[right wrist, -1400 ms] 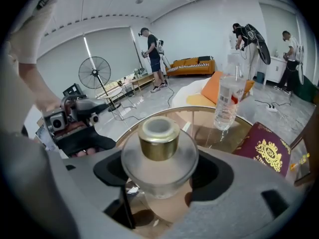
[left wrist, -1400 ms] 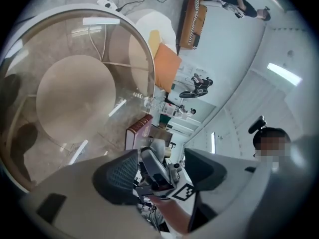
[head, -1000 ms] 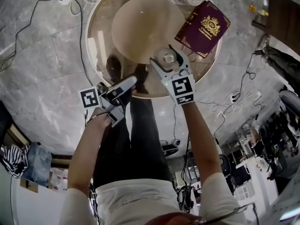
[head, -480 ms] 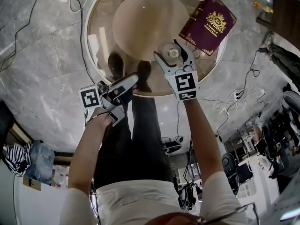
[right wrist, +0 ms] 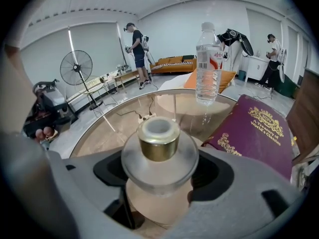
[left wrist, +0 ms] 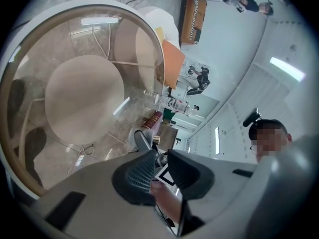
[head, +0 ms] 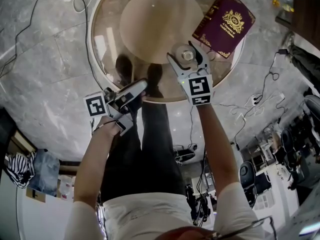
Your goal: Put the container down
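Container (right wrist: 158, 148): small frosted-glass bottle with a gold collar, upright, pinched at the shoulder by the jaws of the right gripper (right wrist: 160, 176). It's over the round glass surface (head: 92, 39), toward the near right edge. Head view puts it just beside the near corner of the maroon book (head: 224, 24). Can't tell whether its base touches the glass.

Step, my read: placement is in hand, release not yet done. Next move calls for lowering straight down until the base sits flat on the glass. Then spread the jaws and back out level so the shoulder isn't clipped. Keep clear of the book's corner.

Left gripper (head: 139, 87) is at the near left edge of the surface, well apart from the container. Its jaws are closing to a narrow gap with nothing between them. It looks to have no part in this step.

Writing: the book cover carries a gold crest with "RW" and "World's Classics" under it. Water bottle (right wrist: 208, 59) at the far edge has a red-and-white label, print too small to read. No label visible on the container.
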Demonstrator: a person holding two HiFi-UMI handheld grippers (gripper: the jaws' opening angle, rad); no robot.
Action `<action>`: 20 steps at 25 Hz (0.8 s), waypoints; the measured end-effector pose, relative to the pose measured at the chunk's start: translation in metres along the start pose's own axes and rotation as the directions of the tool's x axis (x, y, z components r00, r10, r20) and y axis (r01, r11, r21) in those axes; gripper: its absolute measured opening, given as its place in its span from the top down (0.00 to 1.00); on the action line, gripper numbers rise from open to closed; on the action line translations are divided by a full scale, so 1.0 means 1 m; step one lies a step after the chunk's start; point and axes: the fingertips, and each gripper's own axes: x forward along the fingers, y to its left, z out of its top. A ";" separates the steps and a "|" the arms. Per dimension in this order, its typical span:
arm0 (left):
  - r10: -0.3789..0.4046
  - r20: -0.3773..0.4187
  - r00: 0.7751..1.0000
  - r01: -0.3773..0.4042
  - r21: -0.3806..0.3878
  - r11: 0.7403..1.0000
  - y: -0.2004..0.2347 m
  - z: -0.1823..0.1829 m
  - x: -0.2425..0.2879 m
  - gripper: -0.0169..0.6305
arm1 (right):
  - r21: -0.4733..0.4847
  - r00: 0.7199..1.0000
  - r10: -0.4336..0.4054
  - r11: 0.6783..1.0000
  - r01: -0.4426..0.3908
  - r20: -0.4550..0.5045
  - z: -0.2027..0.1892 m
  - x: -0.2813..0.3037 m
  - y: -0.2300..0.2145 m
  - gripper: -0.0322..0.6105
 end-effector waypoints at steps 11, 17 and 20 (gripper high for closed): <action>0.001 -0.009 1.000 -0.001 0.008 1.000 0.001 0.000 0.000 0.86 | -0.029 0.999 -0.033 0.999 0.032 -0.008 -0.011 -0.002 0.000 0.42; 0.004 -0.015 1.000 -0.004 0.010 1.000 -0.001 0.000 -0.002 0.86 | -0.049 0.999 -0.046 0.998 0.045 -0.026 -0.013 0.000 0.001 0.42; 0.004 -0.021 1.000 -0.003 0.016 1.000 -0.003 -0.001 -0.003 0.86 | -0.052 0.998 -0.051 0.997 0.049 -0.039 -0.015 0.001 0.001 0.42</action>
